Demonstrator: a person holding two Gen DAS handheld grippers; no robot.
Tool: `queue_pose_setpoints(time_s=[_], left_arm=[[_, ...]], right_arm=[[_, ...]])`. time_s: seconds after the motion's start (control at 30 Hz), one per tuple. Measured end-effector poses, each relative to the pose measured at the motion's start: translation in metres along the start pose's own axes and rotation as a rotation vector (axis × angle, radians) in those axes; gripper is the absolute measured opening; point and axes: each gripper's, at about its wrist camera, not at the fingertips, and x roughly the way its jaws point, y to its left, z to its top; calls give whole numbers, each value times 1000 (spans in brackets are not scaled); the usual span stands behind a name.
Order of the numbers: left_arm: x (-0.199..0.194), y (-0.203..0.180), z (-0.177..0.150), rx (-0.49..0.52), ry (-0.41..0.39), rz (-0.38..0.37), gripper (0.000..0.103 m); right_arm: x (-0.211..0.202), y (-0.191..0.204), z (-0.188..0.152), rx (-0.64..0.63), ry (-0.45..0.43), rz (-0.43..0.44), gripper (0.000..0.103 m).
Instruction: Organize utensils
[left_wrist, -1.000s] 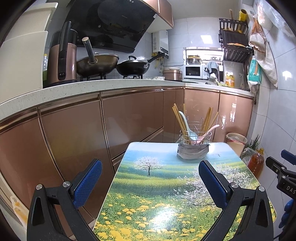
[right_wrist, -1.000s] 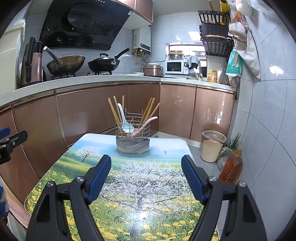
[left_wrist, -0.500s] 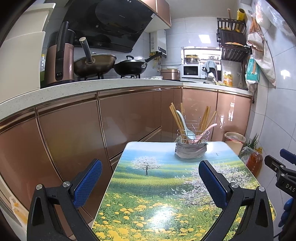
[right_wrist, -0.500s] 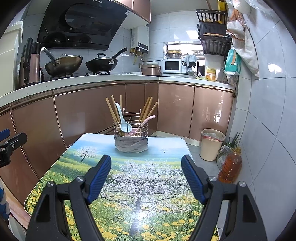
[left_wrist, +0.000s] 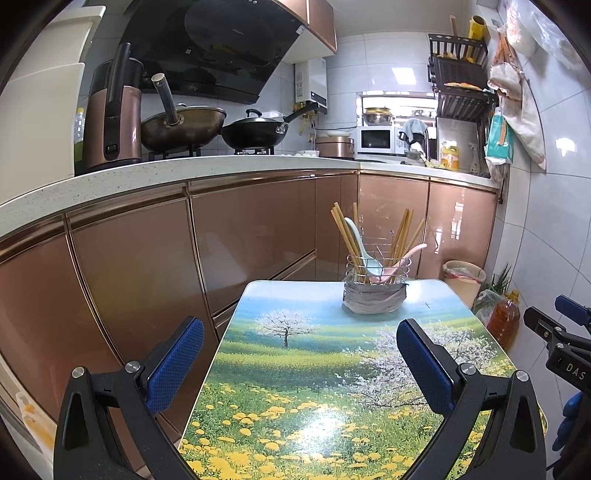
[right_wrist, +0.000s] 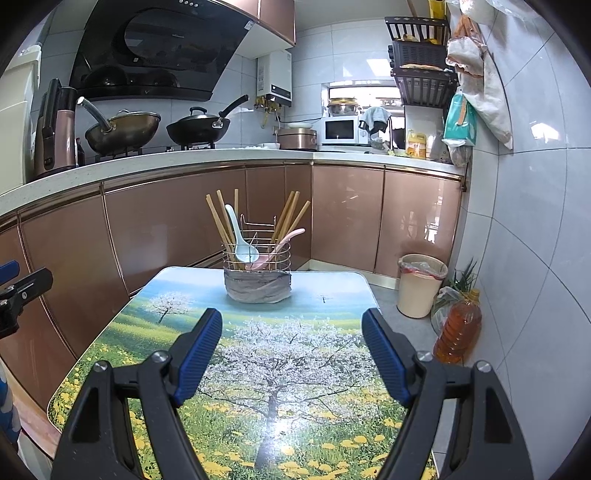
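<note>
Left tongs (left_wrist: 300, 354): wide, empty; fridge at frame left only here.
Right tongs (right_wrist: 291, 345): wide, empty.
Wire utensil holder (right_wrist: 257, 273): centre, on counter (right_wrist: 314, 369); oil bottle (right_wrist: 458, 328) shows whole only in right view.

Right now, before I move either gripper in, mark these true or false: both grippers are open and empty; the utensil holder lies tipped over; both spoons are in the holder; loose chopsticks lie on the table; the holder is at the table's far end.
1. Both grippers are open and empty: true for the left gripper and the right gripper.
2. The utensil holder lies tipped over: false, it stands upright.
3. Both spoons are in the holder: true, white spoon and pink spoon.
4. Loose chopsticks lie on the table: false, the chopsticks stand in the holder.
5. The holder is at the far end: true.
</note>
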Motion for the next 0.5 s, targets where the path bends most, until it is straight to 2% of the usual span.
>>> queue_pose_setpoints(time_s=[0.5], left_arm=[[-3,-1,-2,-19,-5,6,103]], right_arm=[[-4,-1,2,-10,-10,-3,77]])
